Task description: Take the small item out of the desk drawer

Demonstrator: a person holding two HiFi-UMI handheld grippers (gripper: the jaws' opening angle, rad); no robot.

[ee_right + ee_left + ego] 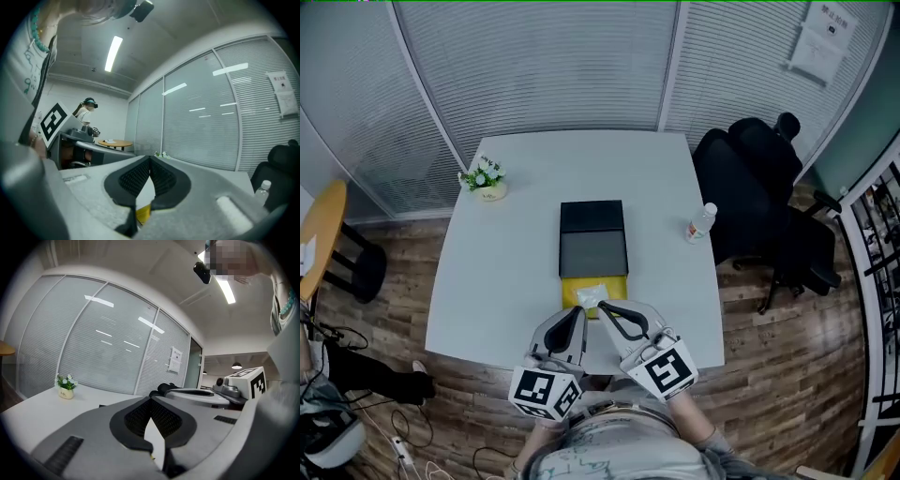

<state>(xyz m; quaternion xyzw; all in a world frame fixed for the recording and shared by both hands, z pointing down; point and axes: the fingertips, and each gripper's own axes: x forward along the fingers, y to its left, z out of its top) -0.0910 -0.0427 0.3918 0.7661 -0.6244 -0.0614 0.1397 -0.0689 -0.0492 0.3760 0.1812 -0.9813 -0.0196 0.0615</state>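
Note:
A black desk-drawer box stands in the middle of the white table. Its yellow drawer is pulled out toward me, with a small white item lying in it. My right gripper is shut, its tips just at the near edge of the drawer beside the item, nothing held. A sliver of the yellow drawer shows under its jaws. My left gripper is also shut and empty, close beside the right one at the drawer's near left corner. In its own view the jaws meet at the tip.
A small potted plant sits at the table's far left and a water bottle at its right edge. A black office chair stands to the right of the table. Glass walls with blinds run behind it.

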